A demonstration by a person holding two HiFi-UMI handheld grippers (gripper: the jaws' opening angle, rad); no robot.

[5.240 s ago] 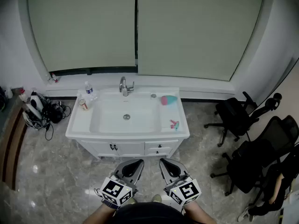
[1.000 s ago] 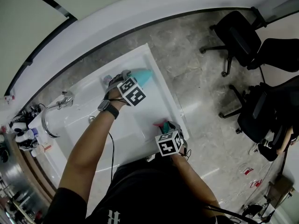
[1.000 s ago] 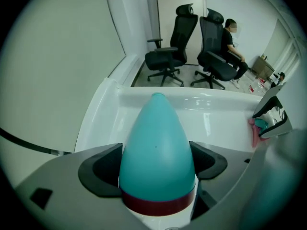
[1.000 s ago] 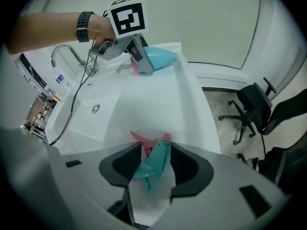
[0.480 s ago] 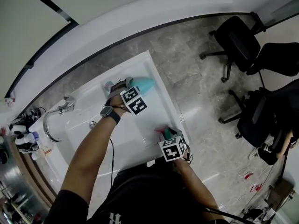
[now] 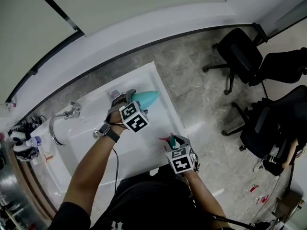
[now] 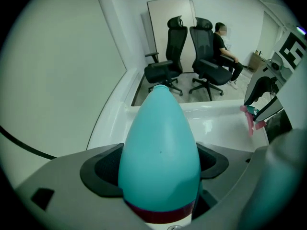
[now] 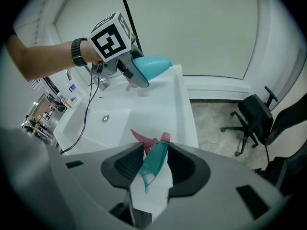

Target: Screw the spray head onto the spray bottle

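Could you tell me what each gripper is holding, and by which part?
Left gripper: bottle, by its body near the red band. Right gripper: spray head, by its teal body.

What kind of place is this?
Probably an office room fitted out as a washroom: a white washbasin with a faucet stands on a marble-like floor, with black office chairs beside it.

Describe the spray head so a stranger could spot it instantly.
Find the white sink, then the right gripper over its near right edge. Clamped between its jaws is the spray head: a small teal piece with a pinkish-red trigger, unlike the plump, egg-shaped teal bottle in the left gripper.
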